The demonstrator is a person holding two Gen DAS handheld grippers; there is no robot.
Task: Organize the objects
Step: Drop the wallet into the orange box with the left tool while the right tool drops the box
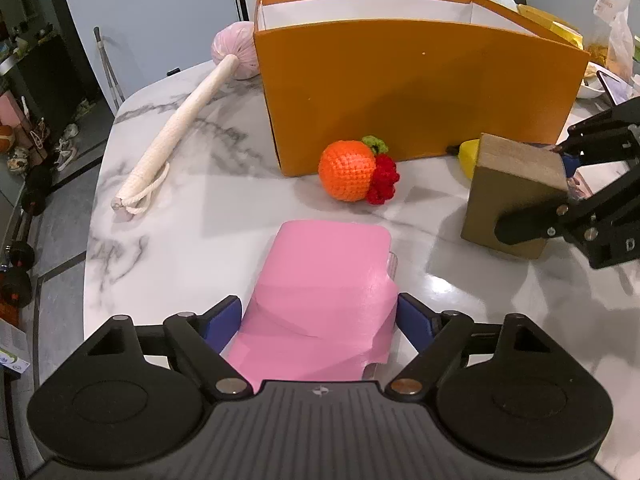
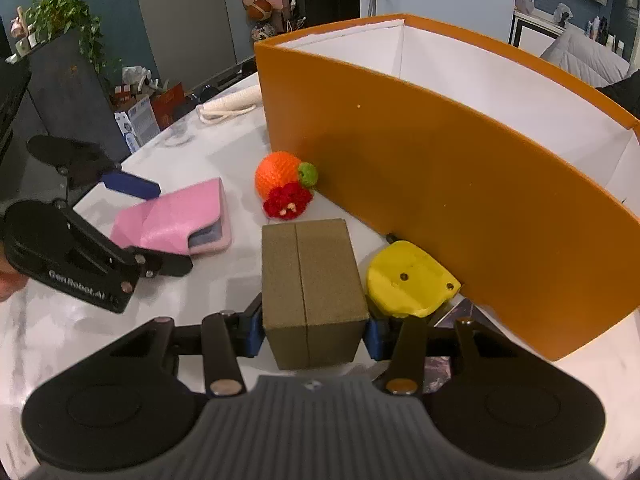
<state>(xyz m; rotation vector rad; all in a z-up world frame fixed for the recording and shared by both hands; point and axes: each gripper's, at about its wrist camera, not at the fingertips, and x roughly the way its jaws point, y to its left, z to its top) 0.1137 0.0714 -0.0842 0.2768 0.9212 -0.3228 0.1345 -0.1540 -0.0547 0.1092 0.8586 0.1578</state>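
Our left gripper point(image 1: 320, 318) has its 2 blue fingers point(image 1: 222, 322) pressed against the sides of a pink wallet point(image 1: 328, 280), so it is closed on the wallet. The wallet lies flat on the white marble table point(image 1: 200, 208), and in the right wrist view we can see its flap folded over the front. Our right gripper point(image 2: 314, 330) has its 2 blue fingers point(image 2: 253, 332) tight on a brown block point(image 2: 312, 288), 1 on each side, so it is closed on the block. We cannot tell if the block sits on the table or hangs just above it. Just right of the block is a yellow toy point(image 2: 408, 280), close to the wall of a big orange box point(image 2: 440, 184). The box stands open at the top and is white inside. In front of the box, right by its corner, is a knitted orange ball point(image 1: 348, 170) with a green leaf and a red flower on it. It is between the wallet and the box. Far to the left lies a long white stick point(image 1: 176, 128) wrapped in cord, with a pink ball point(image 1: 234, 50) at its far end, next to the box.
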